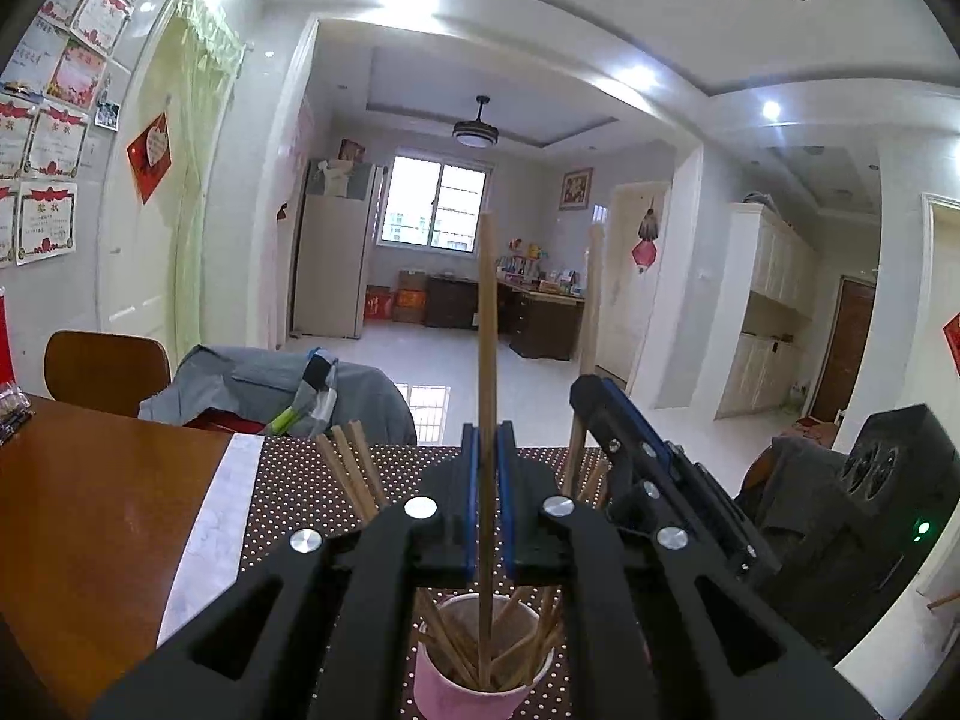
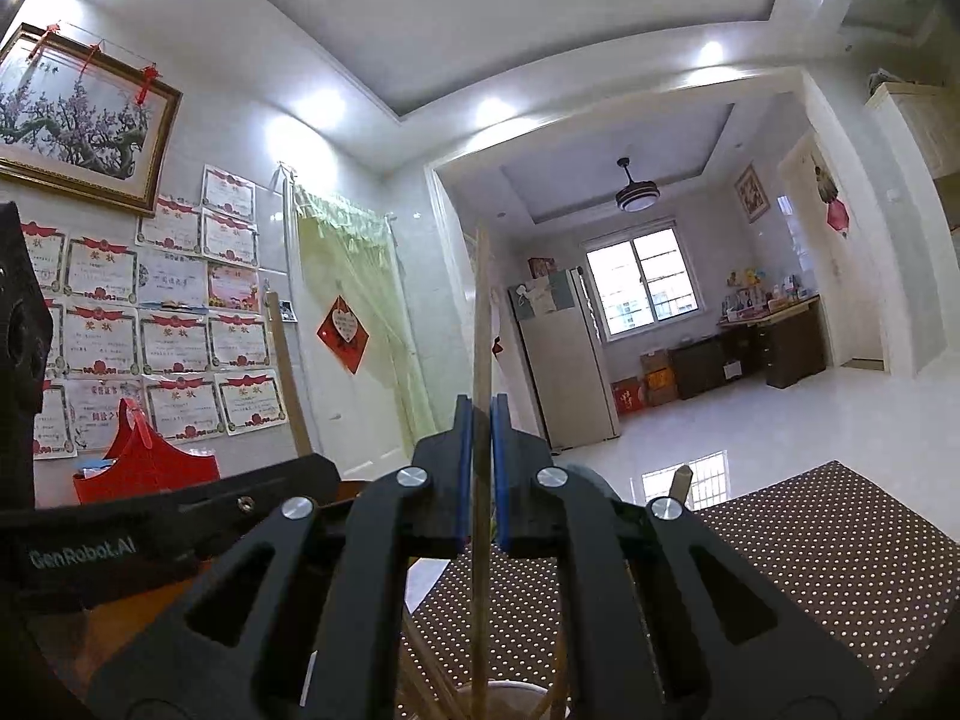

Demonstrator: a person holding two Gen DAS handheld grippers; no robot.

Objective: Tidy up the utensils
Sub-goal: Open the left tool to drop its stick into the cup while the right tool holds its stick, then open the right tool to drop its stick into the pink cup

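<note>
Clamping one chopstick (image 1: pixel 486 324) upright, the left claw (image 1: pixel 487 480) has its blue pads nearly shut on the shaft, lower end already down inside the pink cup (image 1: pixel 444 690). Vertical hold likely chosen so the stick slides in among the chopsticks in the cup (image 1: pixel 540 642) without snagging.

Right claw (image 2: pixel 482 468) likewise nearly shut on a second upright chopstick (image 2: pixel 482 312); its foot reaches toward the cup rim at the bottom of the right view, partly hidden, so contact with the cup cannot be told. Both claws sit close side by side over the cup; the right one shows as the black linkage on the right of the left view.

Outward: loose chopsticks (image 1: pixel 351 468) lie on the dotted mat (image 1: pixel 282 480) beyond the cup, still to be gathered. Mat covers the wooden table (image 1: pixel 90 492). Judgement: insertion step, task partway.
</note>
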